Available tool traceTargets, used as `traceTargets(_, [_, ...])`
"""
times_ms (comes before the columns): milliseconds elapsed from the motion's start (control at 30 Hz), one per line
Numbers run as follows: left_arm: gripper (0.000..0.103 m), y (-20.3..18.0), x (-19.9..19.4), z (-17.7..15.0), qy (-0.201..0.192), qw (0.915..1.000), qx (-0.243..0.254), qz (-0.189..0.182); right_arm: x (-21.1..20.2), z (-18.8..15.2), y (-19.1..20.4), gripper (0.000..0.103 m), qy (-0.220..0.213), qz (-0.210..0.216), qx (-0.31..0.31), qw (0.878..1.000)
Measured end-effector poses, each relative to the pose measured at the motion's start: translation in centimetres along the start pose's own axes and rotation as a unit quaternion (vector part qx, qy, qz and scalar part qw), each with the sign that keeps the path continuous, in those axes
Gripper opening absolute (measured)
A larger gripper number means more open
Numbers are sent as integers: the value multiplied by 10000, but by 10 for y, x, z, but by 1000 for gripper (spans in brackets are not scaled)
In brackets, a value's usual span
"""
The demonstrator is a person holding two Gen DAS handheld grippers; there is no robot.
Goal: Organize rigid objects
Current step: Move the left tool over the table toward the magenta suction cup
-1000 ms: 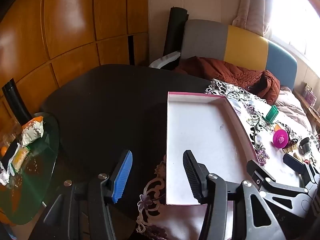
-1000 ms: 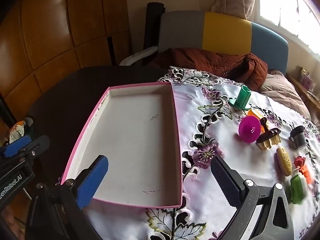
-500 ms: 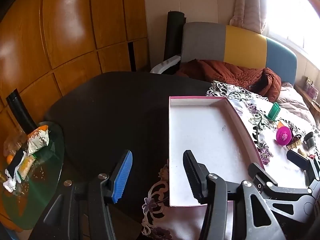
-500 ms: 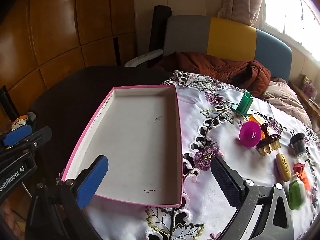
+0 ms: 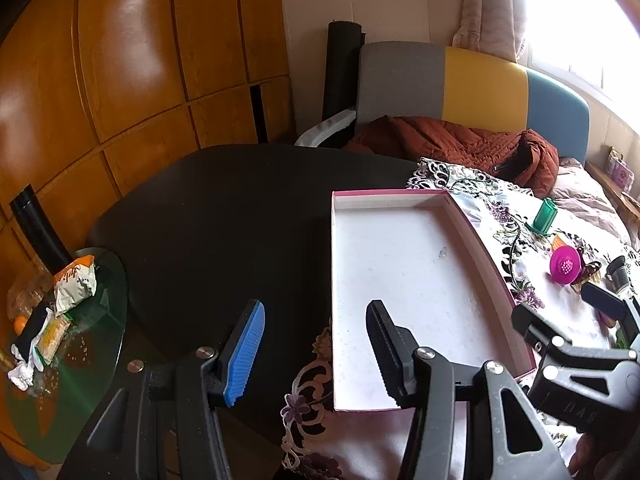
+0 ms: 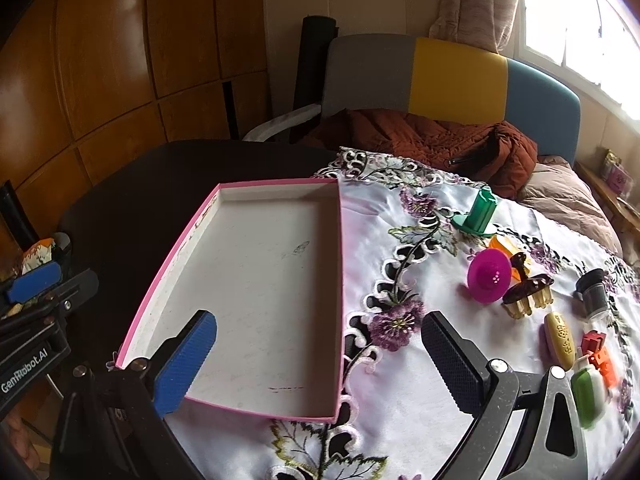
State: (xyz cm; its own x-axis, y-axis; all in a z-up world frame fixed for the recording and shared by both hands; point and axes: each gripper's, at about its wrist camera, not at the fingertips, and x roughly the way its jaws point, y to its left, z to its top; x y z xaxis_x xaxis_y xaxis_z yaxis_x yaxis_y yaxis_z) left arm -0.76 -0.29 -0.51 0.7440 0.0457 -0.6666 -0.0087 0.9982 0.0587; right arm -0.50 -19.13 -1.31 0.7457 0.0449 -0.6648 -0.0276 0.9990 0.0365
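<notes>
A shallow pink-rimmed white tray (image 6: 338, 280) lies empty on a floral white cloth (image 6: 392, 400); it also shows in the left wrist view (image 5: 336, 200). Right of it lie small objects: a green stand (image 6: 478, 216), a magenta funnel (image 6: 488, 276), a brown comb-like piece (image 6: 528, 292), a yellow oval (image 6: 560, 338), a dark cup (image 6: 592, 290), orange bricks (image 6: 600, 356) and a green-white piece (image 6: 590, 396). My right gripper (image 6: 316, 364) is open and empty above the tray's near right corner. My left gripper (image 5: 312, 350) is open and empty over the tray's near left edge.
The cloth covers the right part of a dark round table (image 5: 224, 216). A glass side table (image 5: 60, 340) with snack packets stands at the left. A grey, yellow and blue headboard (image 6: 452, 80) with a rust quilt (image 6: 432, 140) is behind. Wooden panels (image 5: 120, 60) line the left wall.
Both grippers have drawn back and risen slightly, so the tray and table sit a little farther away in view. Both stay open and empty. No object has moved.
</notes>
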Motion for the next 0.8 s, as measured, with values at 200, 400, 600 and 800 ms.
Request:
traceTargets(200, [54, -3, -1, -1, 20, 10000, 63, -9, -2, 6, -16, 103, -75, -93, 108, 9999])
traceTargets(400, [54, -8, -1, -1, 62, 9999, 149, -29, -4, 11, -42, 103, -120, -265, 174, 9994])
traceTargets(600, [54, -13, 1, 0, 148, 9994, 245, -177, -9, 17, -74, 103, -183, -554, 181, 9981])
traceTargets(800, [54, -20, 3, 0, 307, 9953, 341, -848, -20, 28, -118, 103, -336, -961, 268, 9944])
